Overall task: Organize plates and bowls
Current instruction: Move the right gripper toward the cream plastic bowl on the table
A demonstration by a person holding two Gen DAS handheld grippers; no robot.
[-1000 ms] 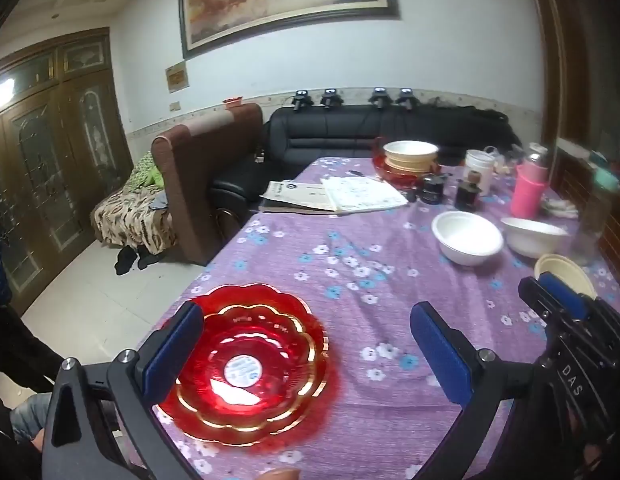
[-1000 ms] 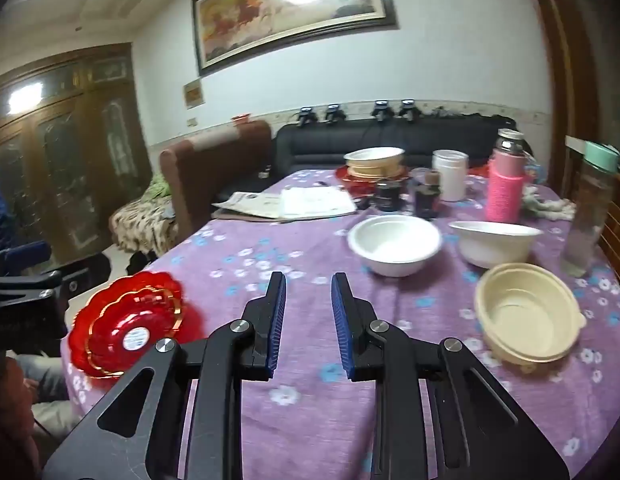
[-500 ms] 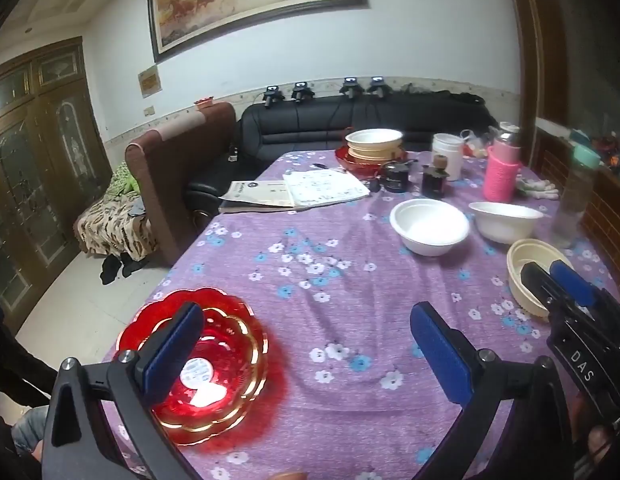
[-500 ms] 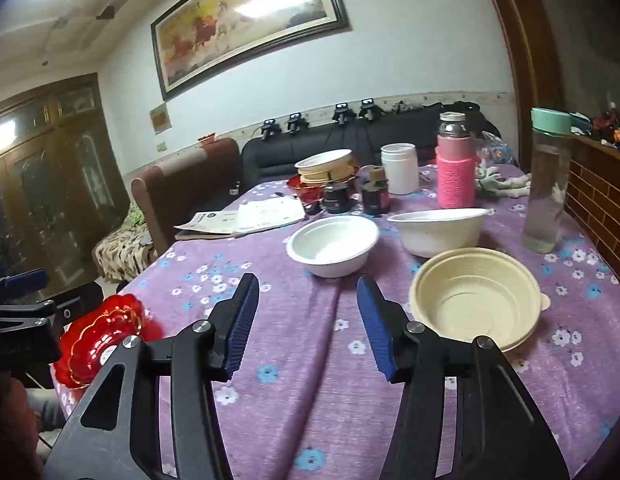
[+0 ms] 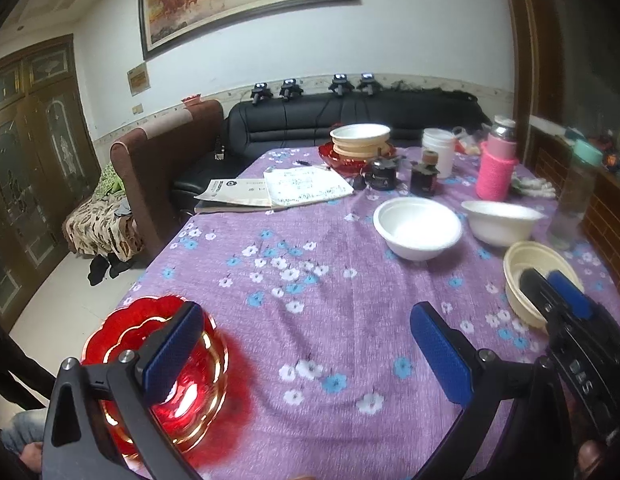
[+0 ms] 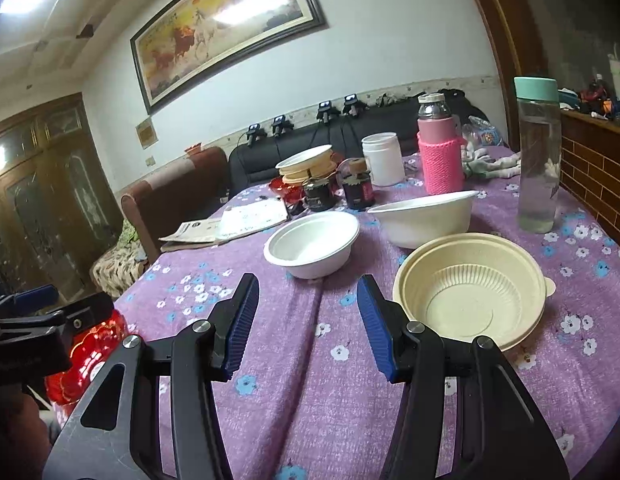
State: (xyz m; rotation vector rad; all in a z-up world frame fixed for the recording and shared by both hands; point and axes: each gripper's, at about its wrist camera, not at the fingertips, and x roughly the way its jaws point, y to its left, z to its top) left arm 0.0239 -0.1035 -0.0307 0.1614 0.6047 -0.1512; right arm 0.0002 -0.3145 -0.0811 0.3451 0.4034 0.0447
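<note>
A red glass plate with gold rims (image 5: 157, 376) lies at the near left corner of the purple flowered table (image 5: 310, 288); my left gripper (image 5: 305, 356) stands open over the cloth, its left finger in front of the plate. A cream plastic bowl (image 6: 470, 288) sits just right of my open right gripper (image 6: 305, 320), which holds nothing. Two white bowls (image 6: 314, 244) (image 6: 426, 212) stand behind it. Far back, a stack of bowls (image 5: 360, 140) rests on another red plate (image 5: 338, 160). The right gripper (image 5: 558, 300) shows in the left wrist view in front of the cream bowl (image 5: 538, 264).
Papers (image 5: 277, 192), two dark jars (image 5: 384, 172), a white tub (image 5: 438, 146), a pink-sleeved bottle (image 6: 440, 152) and a clear water bottle (image 6: 538, 152) crowd the far and right side. A brown chair (image 5: 165, 176) and black sofa (image 5: 350, 120) stand beyond the table.
Both views slid rightward across the table; the red plate moved towards the left edge, the cream bowl came closer. The right gripper's jaws went from nearly shut to wide open.
</note>
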